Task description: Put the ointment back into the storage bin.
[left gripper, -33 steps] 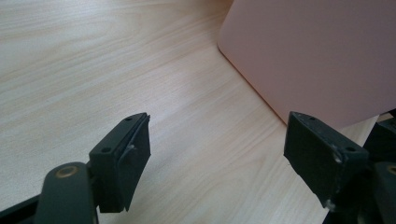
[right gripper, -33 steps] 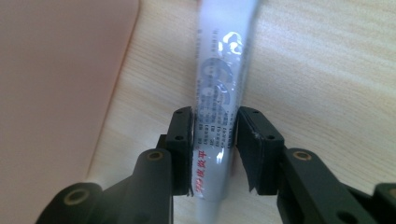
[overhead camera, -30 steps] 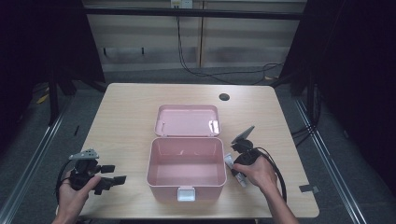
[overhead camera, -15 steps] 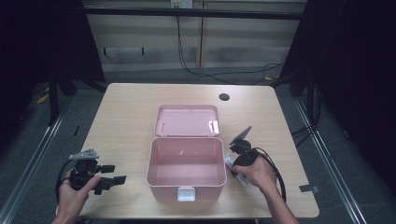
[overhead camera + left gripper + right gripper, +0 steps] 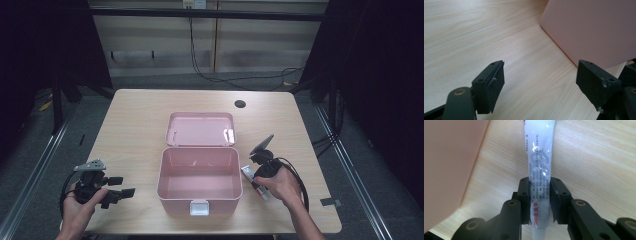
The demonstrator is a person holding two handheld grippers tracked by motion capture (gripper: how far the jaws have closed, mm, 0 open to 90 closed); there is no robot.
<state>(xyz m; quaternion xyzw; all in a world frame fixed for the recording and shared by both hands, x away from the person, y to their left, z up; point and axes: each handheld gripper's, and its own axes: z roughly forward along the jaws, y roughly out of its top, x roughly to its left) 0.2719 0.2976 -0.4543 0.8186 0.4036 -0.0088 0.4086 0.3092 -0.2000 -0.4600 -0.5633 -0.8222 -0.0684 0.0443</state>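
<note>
**A:** What has just changed on your right side?

**B:** The jaws of my right tool [image 5: 540, 201] have just been closing, and now both pads press on the flanks of the white tube [image 5: 539, 165]. So that tool is clamped on the tube, which lies flat on the worktop [image 5: 135, 125]. My hand itself has not shifted between the earlier high views and this one.

**A:** What does that mean for the job?

**B:** I judge the grasp is made and the lift comes next. The pink box [image 5: 200, 177] stands open, lid [image 5: 201, 128] laid back, and looks empty inside, so the tube most likely goes in there.

**A:** Where does the tube sit relative to the tool?

**B:** In the right gripper view it runs straight out toward 12 o'clock between the 2 jaws, with its lower end near the tool's body. The box wall is at 9 o'clock, just beside the tube, not touching it as far as I can tell. In the high view the tube [image 5: 251, 179] lies at 3 o'clock of the box.

**A:** And your left?

**B:** My left tool [image 5: 541, 82] stands wide open with nothing between the jaws, resting at 9 o'clock of the box.
</note>
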